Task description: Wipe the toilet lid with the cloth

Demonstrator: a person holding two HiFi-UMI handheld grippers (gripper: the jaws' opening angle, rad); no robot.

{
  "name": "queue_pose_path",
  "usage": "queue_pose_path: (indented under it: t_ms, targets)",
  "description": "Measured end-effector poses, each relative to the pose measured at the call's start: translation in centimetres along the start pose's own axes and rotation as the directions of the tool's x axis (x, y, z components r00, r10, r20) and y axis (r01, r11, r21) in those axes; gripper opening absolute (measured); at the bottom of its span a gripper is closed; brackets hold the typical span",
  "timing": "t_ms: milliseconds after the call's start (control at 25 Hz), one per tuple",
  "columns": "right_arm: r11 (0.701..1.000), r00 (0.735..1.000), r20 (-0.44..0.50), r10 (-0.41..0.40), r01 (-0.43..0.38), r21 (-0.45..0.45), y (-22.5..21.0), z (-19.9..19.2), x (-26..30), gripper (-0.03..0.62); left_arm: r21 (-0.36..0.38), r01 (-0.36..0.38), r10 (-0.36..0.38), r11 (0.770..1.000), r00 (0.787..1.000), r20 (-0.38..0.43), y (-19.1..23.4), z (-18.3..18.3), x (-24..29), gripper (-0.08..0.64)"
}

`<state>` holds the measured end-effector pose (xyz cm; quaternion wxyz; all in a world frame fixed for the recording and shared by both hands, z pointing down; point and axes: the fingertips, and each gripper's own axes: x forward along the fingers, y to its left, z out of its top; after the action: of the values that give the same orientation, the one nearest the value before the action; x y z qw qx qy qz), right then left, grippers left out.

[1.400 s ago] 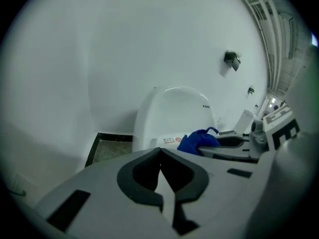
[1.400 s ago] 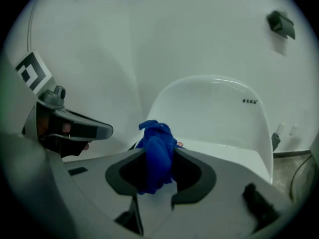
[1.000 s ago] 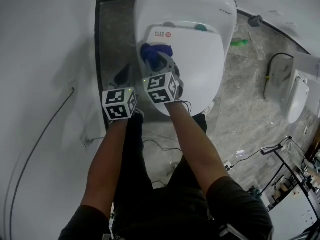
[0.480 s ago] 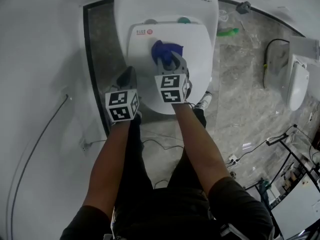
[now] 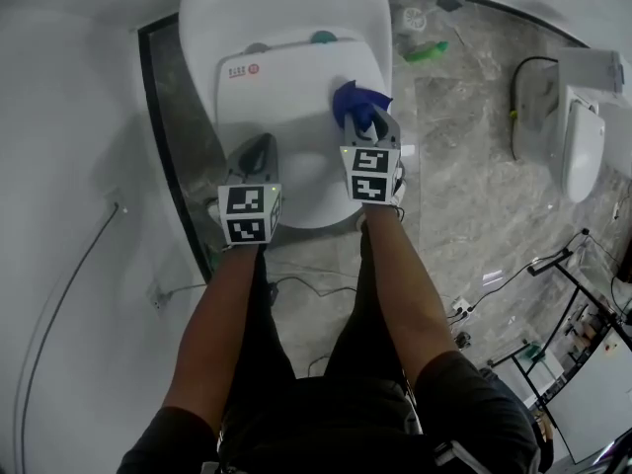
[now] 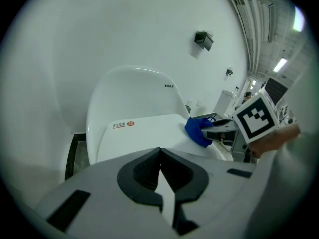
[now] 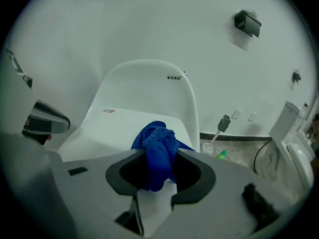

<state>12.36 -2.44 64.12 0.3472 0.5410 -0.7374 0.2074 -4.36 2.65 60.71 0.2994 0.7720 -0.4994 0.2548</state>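
The white toilet lid [image 5: 286, 97] lies closed below me, also seen as lid [image 6: 144, 133] and lid [image 7: 114, 128]. A bunched blue cloth [image 5: 357, 105] rests on the lid's right edge, pinched in my right gripper [image 5: 361, 124]; the same cloth [image 7: 156, 153] hangs between that gripper's [image 7: 157, 180] jaws, and the cloth [image 6: 198, 131] shows at the lid's right. My left gripper [image 5: 255, 158] hovers over the lid's near left part, its jaws [image 6: 160, 171] shut with nothing in them.
The toilet tank [image 5: 281, 3] stands against the white wall. A green object [image 5: 427, 51] and a toilet brush holder [image 5: 412, 20] sit on the marble floor to the right. Another white fixture [image 5: 583, 146] stands far right. Cables [image 5: 316, 289] trail on the floor by the person's feet.
The right gripper has dragged the blue cloth from the lid's left part across to its right edge. The left gripper followed rightwards, moving from beside the bowl to over the lid.
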Motion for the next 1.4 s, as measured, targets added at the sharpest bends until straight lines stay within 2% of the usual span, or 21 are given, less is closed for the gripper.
queue_pose_path:
  t_ms: [120, 280, 400, 480, 600, 760, 880, 1040, 1240, 1400]
  targets:
    - [0.994, 0.999, -0.029, -0.041, 0.044, 0.097, -3.5, -2.0, -0.2, 0.130, 0.007, 0.000, 0.000, 1.000, 1.000, -0.006, -0.7, 0.0, 0.3, 0.011]
    - [0.983, 0.992, -0.088, -0.090, 0.103, 0.153, -7.2, -4.4, -0.6, 0.127, 0.006, 0.006, -0.006, 1.000, 1.000, -0.005, -1.4, 0.0, 0.2, 0.011]
    - [0.980, 0.991, -0.045, -0.127, 0.133, 0.150, -7.2, -3.4, -1.6, 0.127, 0.001, -0.010, 0.010, 1.000, 1.000, 0.008, -0.1, -0.1, -0.7, 0.011]
    - [0.988, 0.994, 0.030, -0.101, 0.097, 0.118, -4.7, -1.6, -2.7, 0.127, -0.017, -0.039, 0.039, 0.999, 0.999, 0.016, 1.4, -0.7, -1.6, 0.011]
    - [0.998, 0.994, 0.105, 0.006, -0.012, 0.056, 2.1, 0.4, -4.1, 0.127, -0.071, -0.096, 0.098, 0.993, 0.995, 0.024, 4.4, -1.8, -3.2, 0.011]
    - [0.984, 0.977, 0.117, 0.175, -0.170, -0.056, 12.8, 1.9, -5.5, 0.127, -0.150, -0.150, 0.157, 0.977, 0.987, 0.033, 7.6, -3.3, -5.6, 0.011]
    - [0.959, 0.966, 0.084, 0.243, -0.227, -0.167, 19.2, 1.2, -5.1, 0.127, -0.188, -0.159, 0.167, 0.969, 0.986, 0.026, 9.5, -4.9, -7.3, 0.011]
    - [0.949, 0.971, 0.040, 0.238, -0.223, -0.225, 23.9, -0.1, -3.3, 0.127, -0.163, -0.142, 0.144, 0.976, 0.990, 0.004, 12.2, -6.9, -9.6, 0.011]
    - [0.951, 0.985, 0.045, 0.164, -0.146, -0.272, 24.4, -0.6, -2.3, 0.127, -0.162, -0.114, 0.113, 0.980, 0.994, -0.014, 13.6, -8.7, -10.4, 0.011]
    - [0.952, 0.985, 0.053, 0.165, -0.145, -0.271, 23.9, -0.9, -2.3, 0.127, -0.176, -0.115, 0.117, 0.978, 0.993, -0.001, 13.1, -8.3, -10.2, 0.011]
